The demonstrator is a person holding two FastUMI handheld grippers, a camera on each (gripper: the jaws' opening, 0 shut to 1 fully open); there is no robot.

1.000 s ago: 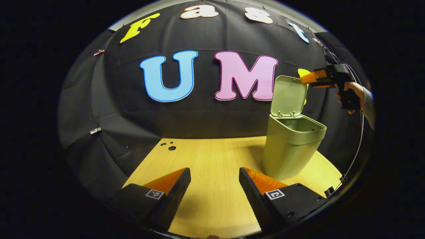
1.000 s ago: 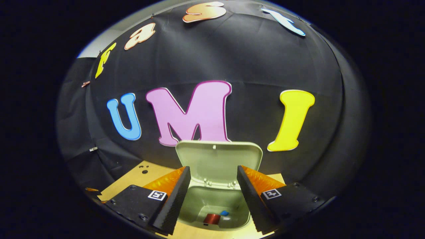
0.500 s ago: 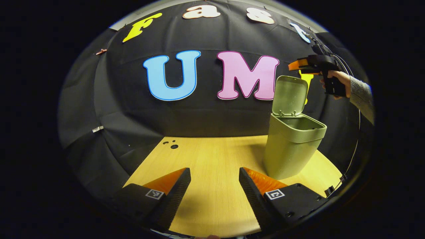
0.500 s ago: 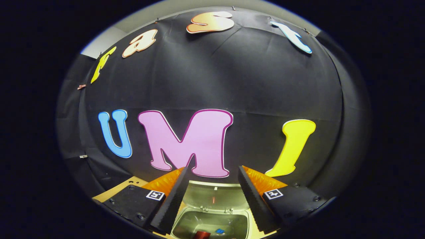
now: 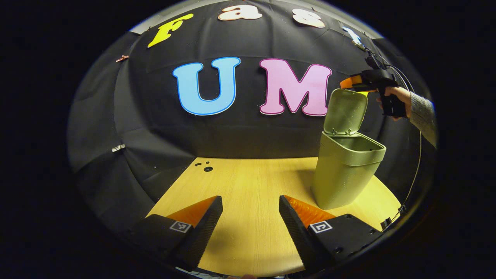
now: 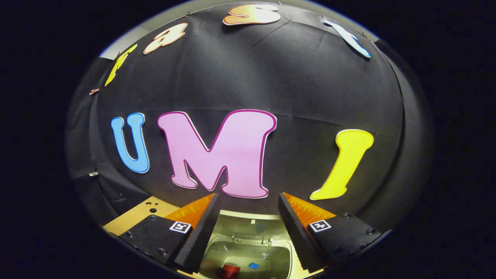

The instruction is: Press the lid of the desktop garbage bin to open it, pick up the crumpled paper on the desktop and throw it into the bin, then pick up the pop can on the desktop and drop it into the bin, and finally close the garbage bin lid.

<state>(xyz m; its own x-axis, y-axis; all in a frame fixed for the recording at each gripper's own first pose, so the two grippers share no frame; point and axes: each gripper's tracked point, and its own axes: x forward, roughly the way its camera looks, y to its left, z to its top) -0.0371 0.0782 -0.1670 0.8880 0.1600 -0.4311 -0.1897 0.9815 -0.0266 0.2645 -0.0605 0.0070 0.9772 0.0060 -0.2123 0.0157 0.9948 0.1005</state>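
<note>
The right gripper (image 5: 350,82) sits just above the top edge of the raised lid (image 5: 345,112), held by a hand (image 5: 395,101), well placed, I judge, to push the lid down for the closing step. In its own view the right gripper (image 6: 245,217) is released, its fingers spread with nothing between them, looking down into the bin (image 6: 248,257). Inside lie 1 red pop can (image 6: 231,270) and a small blue item (image 6: 254,266); the crumpled paper cannot be made out. The left gripper (image 5: 250,223) hovers low over the table (image 5: 248,182), released and empty, kept clear of the work. Count: 1 green bin (image 5: 345,170) on the table's right side, 1 lid, 2 grippers, 1 can.
</note>
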